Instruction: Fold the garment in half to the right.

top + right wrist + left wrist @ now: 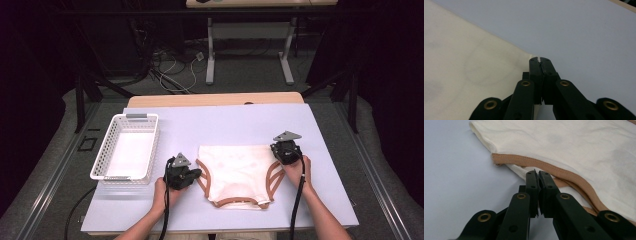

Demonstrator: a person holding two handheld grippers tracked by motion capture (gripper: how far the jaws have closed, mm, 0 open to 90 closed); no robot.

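Cloth: we note a cream garment (235, 172) of soft, faintly creased fabric with tan stitched trim along its curved edges; it lies flat, the straight edge far from the person.
Table: smooth pale lilac sheet over a wooden table (220, 125).
Basket: white plastic lattice basket (111, 139), rectangular, well left of the garment, nothing between them.
Background: cables on the floor and a second table's legs beyond.
Left hand-held gripper (196, 174): jaws closed, pinching the tan-trimmed left edge of the garment.
Right hand-held gripper (283, 152): jaws closed, on the garment's far right corner.
Location: we record the garment at the table's centre front, between both grippers.
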